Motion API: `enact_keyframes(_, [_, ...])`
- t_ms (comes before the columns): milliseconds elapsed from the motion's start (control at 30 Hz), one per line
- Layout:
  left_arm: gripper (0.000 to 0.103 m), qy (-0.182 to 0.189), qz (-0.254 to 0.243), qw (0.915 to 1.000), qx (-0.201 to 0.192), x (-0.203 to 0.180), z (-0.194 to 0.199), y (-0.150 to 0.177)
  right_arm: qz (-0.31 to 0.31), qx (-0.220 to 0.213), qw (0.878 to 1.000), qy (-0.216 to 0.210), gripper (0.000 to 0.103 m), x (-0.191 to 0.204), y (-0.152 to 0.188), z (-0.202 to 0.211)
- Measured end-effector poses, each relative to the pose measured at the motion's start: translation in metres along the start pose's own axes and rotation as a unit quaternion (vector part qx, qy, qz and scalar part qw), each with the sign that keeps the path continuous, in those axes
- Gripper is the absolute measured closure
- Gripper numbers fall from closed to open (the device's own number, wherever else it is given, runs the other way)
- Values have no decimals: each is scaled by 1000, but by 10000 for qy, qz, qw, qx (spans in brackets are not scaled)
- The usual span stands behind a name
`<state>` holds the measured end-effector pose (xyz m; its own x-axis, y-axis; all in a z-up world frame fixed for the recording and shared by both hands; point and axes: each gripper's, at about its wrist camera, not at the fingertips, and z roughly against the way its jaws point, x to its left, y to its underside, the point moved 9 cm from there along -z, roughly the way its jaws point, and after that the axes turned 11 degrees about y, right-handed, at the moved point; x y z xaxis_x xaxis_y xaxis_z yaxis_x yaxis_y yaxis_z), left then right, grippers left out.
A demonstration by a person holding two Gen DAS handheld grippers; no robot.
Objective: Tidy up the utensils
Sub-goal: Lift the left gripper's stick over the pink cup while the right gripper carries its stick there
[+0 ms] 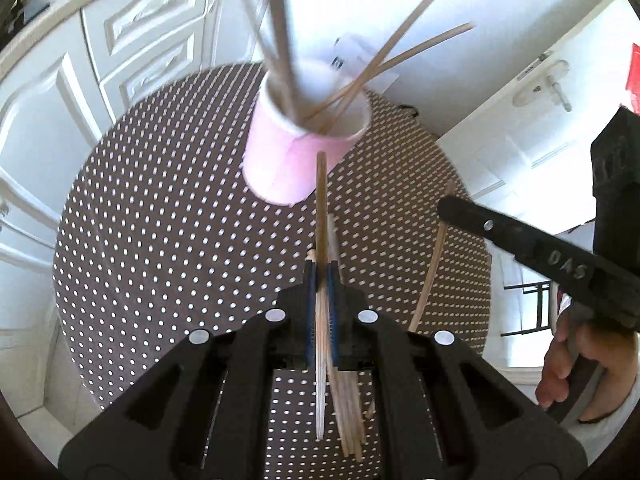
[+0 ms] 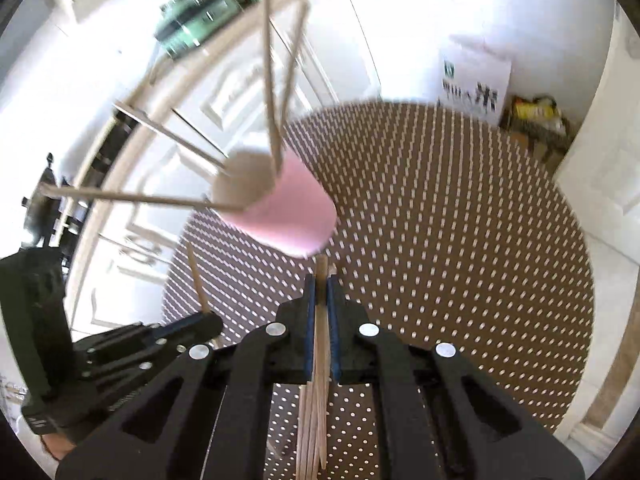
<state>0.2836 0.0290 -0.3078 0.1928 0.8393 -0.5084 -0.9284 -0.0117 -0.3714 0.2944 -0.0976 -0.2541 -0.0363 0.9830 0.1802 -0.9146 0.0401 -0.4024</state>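
left gripper (image 1: 321,276) is clamping a wooden stick (image 1: 321,208) between its blue pads, jaws closed tight on it. the stick is poking out past the fingertips toward the pink cup (image 1: 296,152), and its tip is ending just short of the cup's near wall in this view. more loose wooden sticks (image 1: 348,412) are lying fanned on the table under the gripper body.

right gripper (image 2: 321,288) is also squeezing a stick bundle (image 2: 320,360), jaws closed on it. looks like more than one stick between the pads, exact count i can't tell. tips are reaching just beneath the cup's base in that view.

the pink cup is sitting on the round brown table (image 1: 160,220) with the white dot pattern, near the far edge. it's already holding several sticks (image 1: 400,48), leaning out at different angles over the rim. the right wrist view is motion-blurred, so i can't tell whether the cup is tilting.

the right gripper is also showing in the left wrist view at the right edge, with a hand (image 1: 580,368) wrapping its handle and one stick (image 1: 434,260) in its jaws. white cabinets (image 1: 132,40) are standing behind the table. a white paper bag (image 2: 474,84) is standing against the wall beyond it.
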Motion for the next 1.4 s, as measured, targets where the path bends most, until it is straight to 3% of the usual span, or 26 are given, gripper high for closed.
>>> enact_keyframes(267, [97,0,-356,9987,-359,-53,33,-1,202,-698,9971,-244,98,-5,-14,61])
enact_keyframes(600, [97,-136,-738,9931,-898,-78,67,-10,443,-1369,9886,-440,98,-9,-34,115])
enact_keyframes(1100, [97,-344,-957,9746,-1994,-107,109,-93,796,-2503,9638,-468,98,16,-101,167])
enact_keyframes(1400, [97,-593,-1039,9665,-2271,-98,115,-127,848,-2959,9508,-335,98,28,-135,164])
